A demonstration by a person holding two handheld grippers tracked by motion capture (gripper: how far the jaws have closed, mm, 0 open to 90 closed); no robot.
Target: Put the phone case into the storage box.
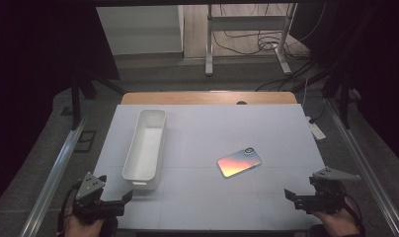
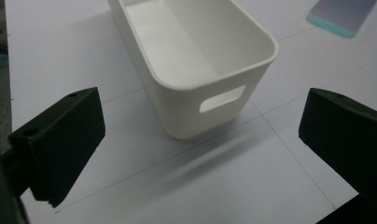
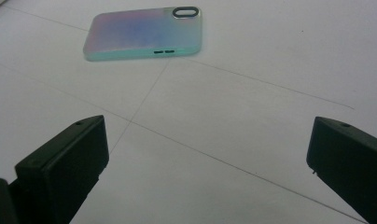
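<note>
On our white table (image 1: 202, 197) both grippers, left (image 1: 119, 200) and right (image 1: 292, 197), gape wide and empty, the phone (image 3: 144, 33) lying flat ahead of our right fingers (image 3: 65, 163): thin, stiff, probably slick, best pinched across its long edges.

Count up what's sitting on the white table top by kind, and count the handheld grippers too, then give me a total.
Long white plastic bin with a handle slot: 1
Iridescent pink-to-teal phone case, lying flat: 1
Black two-jaw grippers, left gripper and right gripper, both open and empty: 2
Total: 4
</note>
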